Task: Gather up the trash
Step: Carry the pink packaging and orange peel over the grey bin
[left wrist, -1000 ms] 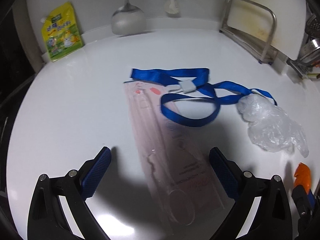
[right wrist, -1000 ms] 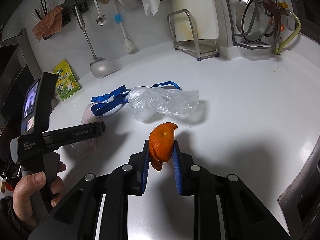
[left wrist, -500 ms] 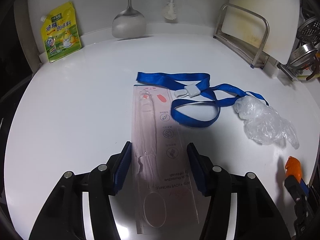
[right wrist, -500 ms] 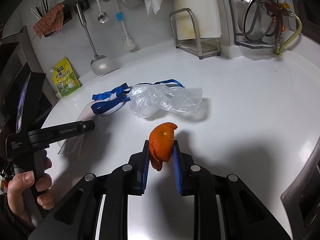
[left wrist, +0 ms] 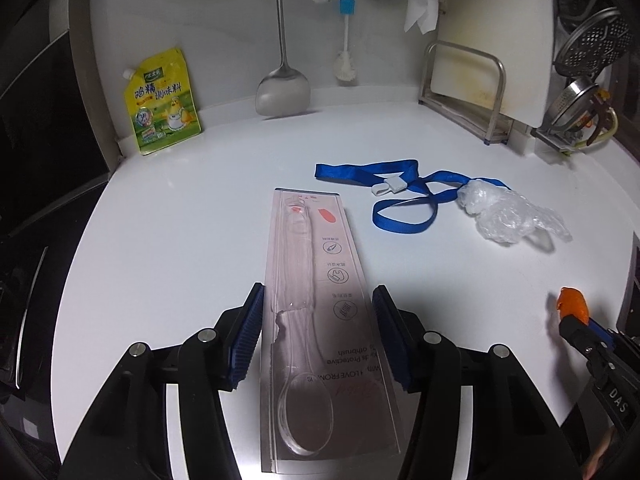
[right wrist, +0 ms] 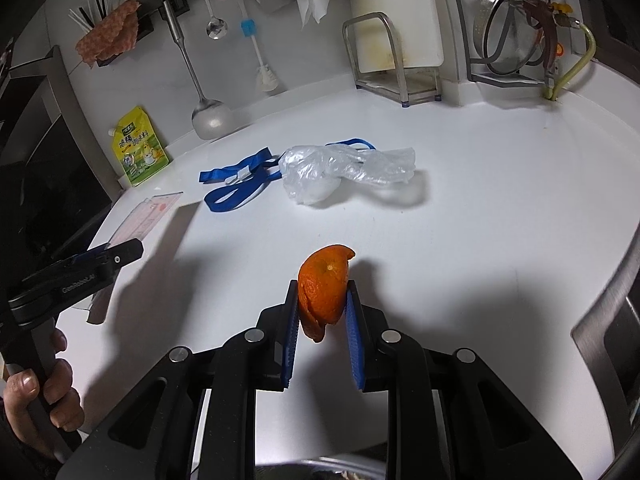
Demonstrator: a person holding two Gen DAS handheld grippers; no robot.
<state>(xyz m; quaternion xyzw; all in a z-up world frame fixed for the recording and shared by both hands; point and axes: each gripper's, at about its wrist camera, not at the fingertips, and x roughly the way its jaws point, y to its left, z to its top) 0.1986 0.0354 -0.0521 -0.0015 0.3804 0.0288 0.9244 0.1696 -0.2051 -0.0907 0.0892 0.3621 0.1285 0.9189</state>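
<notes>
- Left gripper (left wrist: 318, 334): jaws part-closed across the width of the blister pack (left wrist: 316, 300), pads against its long edges; pack gripped edgewise, near end hanging toward the camera, far end reaching out over the counter (left wrist: 168, 240).
- Judged step: carrying the pack off the counter to the trash. Advice: keep squeeze light, since thin clear plastic likely bows and slips under side pressure; keep pack level and avoid twisting the wrist.
- Tear visible in the moulded bubble beside the left pad; possible weak point under load.
- Right gripper (right wrist: 322, 312): jaws narrow, clamped on the orange peel (right wrist: 325, 288); peel stands upright between the pads, top half above the fingertips, lower tip dangling below. Hold looks secure.
- Hand (right wrist: 36, 400) on the left tool's handle at the frame edge of the right wrist view.
- Rim of a metal vessel at the bottom edge of the right wrist view; purpose cannot be told.
- Further out, uncollected: blue lanyard (left wrist: 384, 196) looped flat on the counter, plastic bag (left wrist: 508, 216) crumpled over its right end, touching it. Both well apart from either gripper.
- Far edge: yellow pouch (left wrist: 162, 104) leaning on the wall, ladle (left wrist: 282, 88) hanging beside it, rack (left wrist: 468, 92) to the right. Not judged trash.
</notes>
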